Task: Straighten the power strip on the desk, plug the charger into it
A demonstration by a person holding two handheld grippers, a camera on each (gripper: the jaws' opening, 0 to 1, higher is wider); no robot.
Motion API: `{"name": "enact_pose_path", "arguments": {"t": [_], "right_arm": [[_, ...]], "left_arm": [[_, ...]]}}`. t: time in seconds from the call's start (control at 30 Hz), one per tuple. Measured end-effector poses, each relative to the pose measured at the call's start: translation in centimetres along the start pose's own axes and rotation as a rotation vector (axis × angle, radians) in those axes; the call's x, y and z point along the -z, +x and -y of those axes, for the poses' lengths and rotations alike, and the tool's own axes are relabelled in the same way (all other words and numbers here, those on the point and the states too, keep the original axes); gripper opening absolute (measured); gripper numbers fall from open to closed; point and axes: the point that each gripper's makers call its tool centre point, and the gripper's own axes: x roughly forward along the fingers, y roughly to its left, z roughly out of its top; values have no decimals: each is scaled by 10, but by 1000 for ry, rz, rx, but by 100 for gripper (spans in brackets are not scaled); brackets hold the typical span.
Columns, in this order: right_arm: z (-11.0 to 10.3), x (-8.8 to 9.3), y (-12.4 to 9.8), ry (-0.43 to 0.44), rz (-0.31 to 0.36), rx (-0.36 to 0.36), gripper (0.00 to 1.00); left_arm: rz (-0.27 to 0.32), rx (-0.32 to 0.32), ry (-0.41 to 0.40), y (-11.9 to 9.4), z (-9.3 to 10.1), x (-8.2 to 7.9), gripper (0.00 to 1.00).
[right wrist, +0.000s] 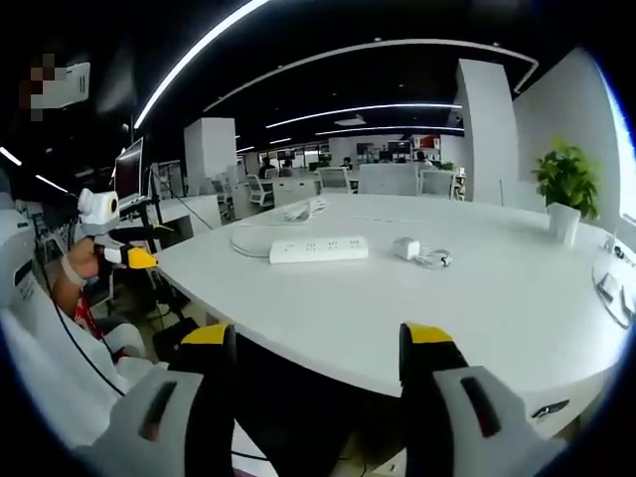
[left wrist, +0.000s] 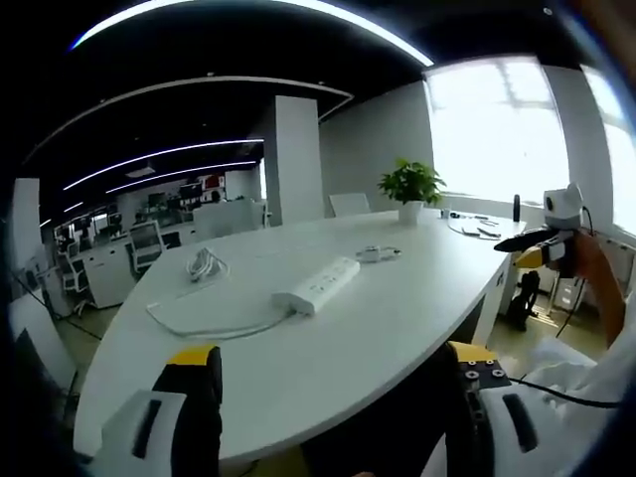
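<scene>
Both grippers, left (left wrist: 333,397) and right (right wrist: 318,373), spread and empty, off desk (right wrist: 477,318) edge. Power strip (right wrist: 318,249) mid-desk ahead, long axis crosswise in right gripper view; charger (right wrist: 406,247) just beside its end.

Beyond the left gripper (left wrist: 333,373), the power strip (left wrist: 316,285) lies too far off to count its sockets or read any switch, and its white cable (left wrist: 204,323) blurs into the white worktop (left wrist: 397,308). Ahead of the right gripper (right wrist: 318,348), the charger (right wrist: 405,247) is too small to show its prongs. The flat things (right wrist: 608,288) to that gripper's far right are cut off by the picture's edge.
</scene>
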Motion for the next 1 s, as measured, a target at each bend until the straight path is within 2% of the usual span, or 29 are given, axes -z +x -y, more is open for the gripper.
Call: {"name": "enact_pose_path", "arguments": {"t": [0.7,1.0], "right_arm": [[0,3,3,-15,-17,-10,66],[-3,1,5,-21,-9,-23,68]], "left_arm": [[-6,1,20,2,-2,0,92],[-8,16,45,7,6,-5,93]]}}
